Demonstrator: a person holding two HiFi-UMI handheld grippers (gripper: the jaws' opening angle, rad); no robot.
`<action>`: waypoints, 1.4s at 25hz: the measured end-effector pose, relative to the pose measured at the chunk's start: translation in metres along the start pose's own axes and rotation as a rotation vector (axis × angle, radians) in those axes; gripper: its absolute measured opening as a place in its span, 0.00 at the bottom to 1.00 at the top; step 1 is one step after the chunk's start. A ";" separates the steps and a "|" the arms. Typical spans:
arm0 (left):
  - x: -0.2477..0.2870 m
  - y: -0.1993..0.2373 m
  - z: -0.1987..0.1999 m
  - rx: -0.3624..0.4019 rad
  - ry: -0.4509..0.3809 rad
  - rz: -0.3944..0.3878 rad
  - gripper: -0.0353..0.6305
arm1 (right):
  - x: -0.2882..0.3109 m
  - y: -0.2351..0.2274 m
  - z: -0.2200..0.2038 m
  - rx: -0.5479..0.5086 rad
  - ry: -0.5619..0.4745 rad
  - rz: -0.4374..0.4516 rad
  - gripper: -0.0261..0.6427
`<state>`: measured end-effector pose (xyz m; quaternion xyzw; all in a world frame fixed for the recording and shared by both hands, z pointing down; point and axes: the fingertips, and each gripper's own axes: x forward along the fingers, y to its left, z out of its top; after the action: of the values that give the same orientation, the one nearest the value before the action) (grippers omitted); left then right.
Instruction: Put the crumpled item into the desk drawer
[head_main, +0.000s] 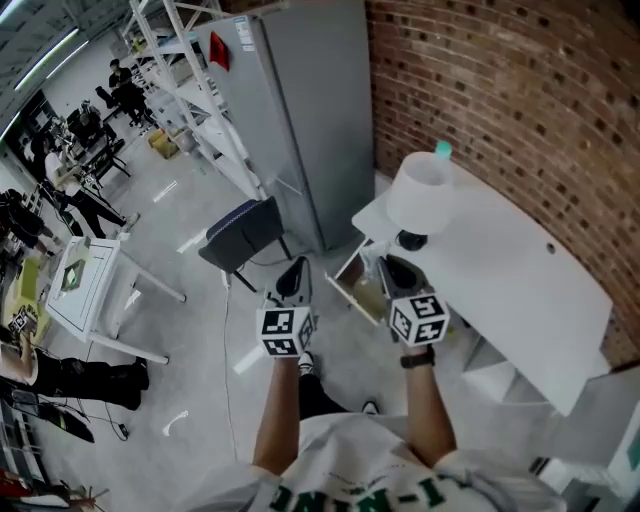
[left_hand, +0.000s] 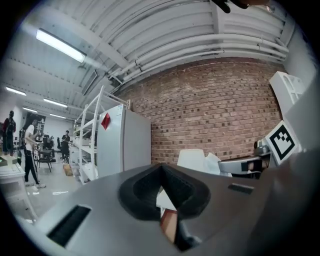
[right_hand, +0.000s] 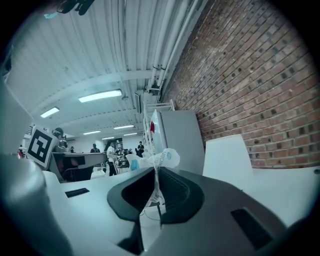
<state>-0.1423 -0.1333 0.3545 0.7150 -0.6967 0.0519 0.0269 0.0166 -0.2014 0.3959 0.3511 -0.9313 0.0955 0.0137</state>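
A crumpled white wrapper (right_hand: 160, 161) with blue print sticks up from between the jaws of my right gripper (right_hand: 156, 194), which is shut on it. In the head view my right gripper (head_main: 393, 268) hangs over the open desk drawer (head_main: 352, 288), whose light wooden inside shows; the wrapper itself is hidden there. The drawer belongs to a white desk (head_main: 510, 270) against the brick wall. My left gripper (head_main: 293, 274) is held level beside the right one, just left of the drawer. Its jaws (left_hand: 162, 192) are shut with nothing held.
A white lamp shade (head_main: 424, 193) stands on the desk's near corner, just beyond the right gripper. A tall grey cabinet (head_main: 300, 110) and a dark chair (head_main: 245, 230) stand left of the desk. A small white table (head_main: 95, 285) and people are farther left.
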 end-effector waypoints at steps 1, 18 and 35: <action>0.011 0.001 -0.002 -0.005 0.000 -0.017 0.04 | 0.004 -0.006 -0.001 0.001 -0.001 -0.017 0.08; 0.155 0.009 -0.052 0.024 0.104 -0.419 0.04 | 0.067 -0.062 -0.060 0.114 0.098 -0.344 0.08; 0.220 -0.008 -0.197 -0.029 0.304 -0.592 0.04 | 0.106 -0.109 -0.232 0.265 0.356 -0.466 0.08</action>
<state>-0.1365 -0.3295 0.5745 0.8700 -0.4474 0.1380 0.1547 -0.0014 -0.3069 0.6515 0.5316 -0.7882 0.2702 0.1520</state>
